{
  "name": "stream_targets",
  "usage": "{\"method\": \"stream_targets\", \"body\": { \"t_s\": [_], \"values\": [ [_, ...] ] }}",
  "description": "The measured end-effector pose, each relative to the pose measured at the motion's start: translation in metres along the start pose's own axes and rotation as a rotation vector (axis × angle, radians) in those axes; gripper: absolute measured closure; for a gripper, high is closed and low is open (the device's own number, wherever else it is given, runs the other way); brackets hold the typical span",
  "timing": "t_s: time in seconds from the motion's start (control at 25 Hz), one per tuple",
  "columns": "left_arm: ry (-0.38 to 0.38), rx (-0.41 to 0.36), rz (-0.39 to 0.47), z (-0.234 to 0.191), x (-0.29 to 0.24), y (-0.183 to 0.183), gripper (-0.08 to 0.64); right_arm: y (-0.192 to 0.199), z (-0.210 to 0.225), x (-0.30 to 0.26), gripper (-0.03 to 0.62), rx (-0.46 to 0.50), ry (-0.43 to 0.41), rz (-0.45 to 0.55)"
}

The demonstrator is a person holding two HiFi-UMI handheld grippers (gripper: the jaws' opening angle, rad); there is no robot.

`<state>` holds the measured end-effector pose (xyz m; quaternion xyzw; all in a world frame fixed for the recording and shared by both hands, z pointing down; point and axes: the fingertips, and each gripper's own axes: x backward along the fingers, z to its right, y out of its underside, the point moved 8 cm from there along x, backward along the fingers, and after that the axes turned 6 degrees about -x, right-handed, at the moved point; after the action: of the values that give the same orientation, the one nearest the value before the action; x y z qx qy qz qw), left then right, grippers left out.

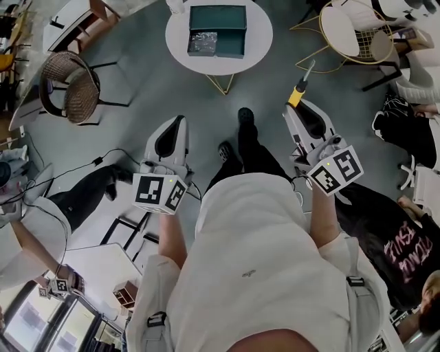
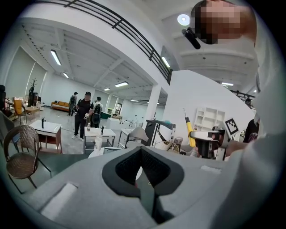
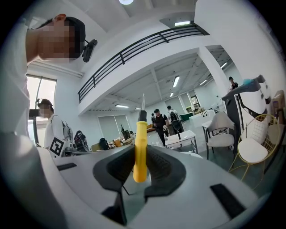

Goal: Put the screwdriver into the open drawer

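My right gripper (image 1: 298, 108) is shut on the screwdriver (image 1: 299, 91), whose yellow handle and metal shaft stick up beyond the jaws. In the right gripper view the yellow handle of the screwdriver (image 3: 140, 150) stands upright between the dark pads of the right gripper (image 3: 140, 166). My left gripper (image 1: 179, 124) is held level with it at the left, shut and holding nothing; the left gripper (image 2: 142, 166) shows only dark pads in its own view. Ahead on a round white table (image 1: 256, 49) sits the dark green drawer box (image 1: 220, 20), its drawer (image 1: 204, 43) pulled out. Both grippers are well short of the table.
A wicker chair (image 1: 69, 86) stands at the left and a gold wire chair (image 1: 352, 31) at the right of the table. A seated person (image 1: 405, 237) is close at my right, and another person's legs (image 1: 86, 192) at my left. Cables lie on the grey floor.
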<state>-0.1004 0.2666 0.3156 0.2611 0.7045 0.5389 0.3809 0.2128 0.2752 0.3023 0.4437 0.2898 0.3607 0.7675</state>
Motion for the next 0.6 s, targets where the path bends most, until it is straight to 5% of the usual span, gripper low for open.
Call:
{"method": "stream_targets", "body": {
  "t_s": [0.6],
  "values": [
    [-0.058,-0.042,0.011,-0.005,-0.106,-0.052,0.551,-0.059,0.101,-0.061,0.509,0.005,-0.076,0.012]
  ]
}}
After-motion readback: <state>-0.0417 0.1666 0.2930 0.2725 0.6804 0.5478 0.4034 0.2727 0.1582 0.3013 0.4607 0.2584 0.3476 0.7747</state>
